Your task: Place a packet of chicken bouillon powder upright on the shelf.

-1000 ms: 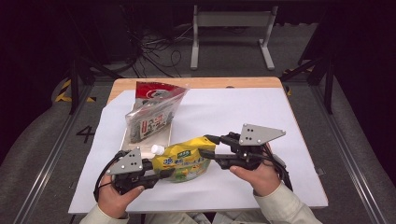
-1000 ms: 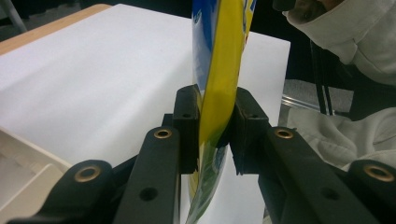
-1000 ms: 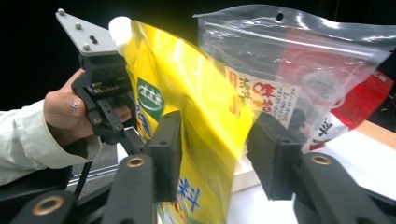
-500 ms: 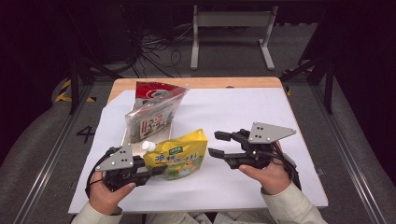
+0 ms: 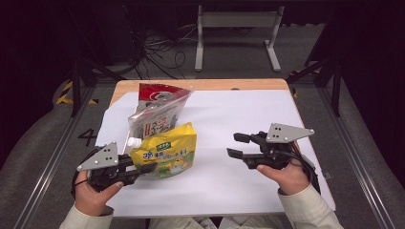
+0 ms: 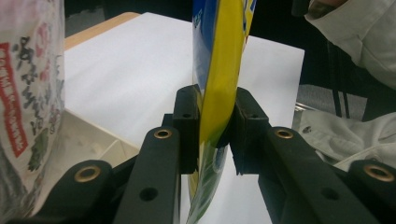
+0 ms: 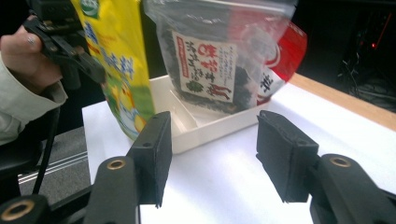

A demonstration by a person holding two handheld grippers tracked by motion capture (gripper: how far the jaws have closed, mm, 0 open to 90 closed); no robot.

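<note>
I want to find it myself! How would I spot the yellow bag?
Look at the white table, near its left front edge. There the left hand-held gripper pinches the yellow pouch upright. Unlike the clear, red-topped seaweed bag just behind it, it is bright yellow with a white screw cap.

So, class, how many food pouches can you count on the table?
2. The yellow pouch stands upright at the front left, clamped in the left gripper; the seaweed bag stands in the white tray behind it.
</note>
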